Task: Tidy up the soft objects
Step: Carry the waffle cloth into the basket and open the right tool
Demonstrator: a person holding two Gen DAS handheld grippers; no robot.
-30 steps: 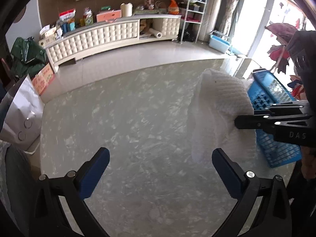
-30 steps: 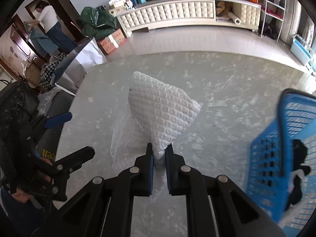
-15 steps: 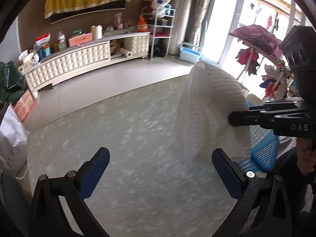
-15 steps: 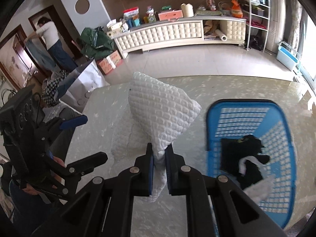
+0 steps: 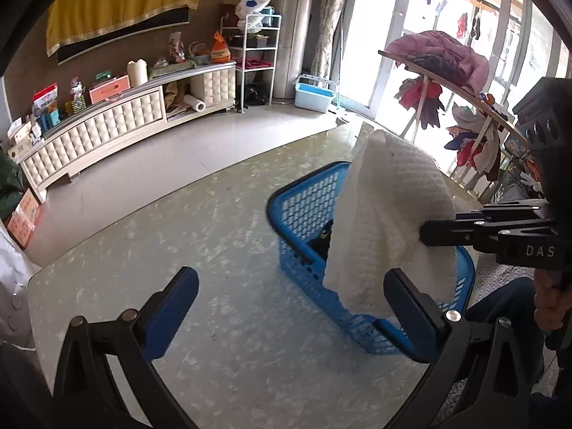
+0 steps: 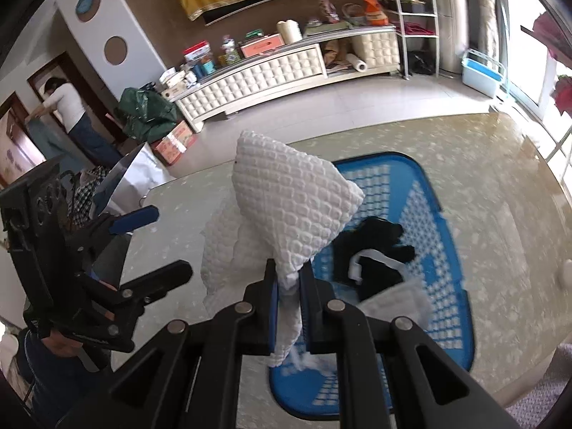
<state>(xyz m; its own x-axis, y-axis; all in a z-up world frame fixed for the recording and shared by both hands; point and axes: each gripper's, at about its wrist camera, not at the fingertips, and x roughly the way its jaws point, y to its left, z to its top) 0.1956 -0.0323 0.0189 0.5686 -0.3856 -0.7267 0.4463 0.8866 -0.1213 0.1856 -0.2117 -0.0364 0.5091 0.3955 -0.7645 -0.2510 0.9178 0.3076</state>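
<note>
Right gripper point(image 6: 287, 286) clamped on white waffle-textured cloth point(image 6: 286, 211), suspended above blue perforated plastic basket point(image 6: 439, 214), left gripper point(image 5: 286, 307) spread wide beside basket.

white waffle cloth point(image 5: 389, 221) in right hand-held gripper point(image 5: 423, 234) over blue basket point(image 5: 304, 211)

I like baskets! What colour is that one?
Blue basket, plainest in the right wrist view.

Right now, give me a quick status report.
Right gripper shut on white towel, over blue basket. Left gripper open, empty. Black garment already inside.
</note>
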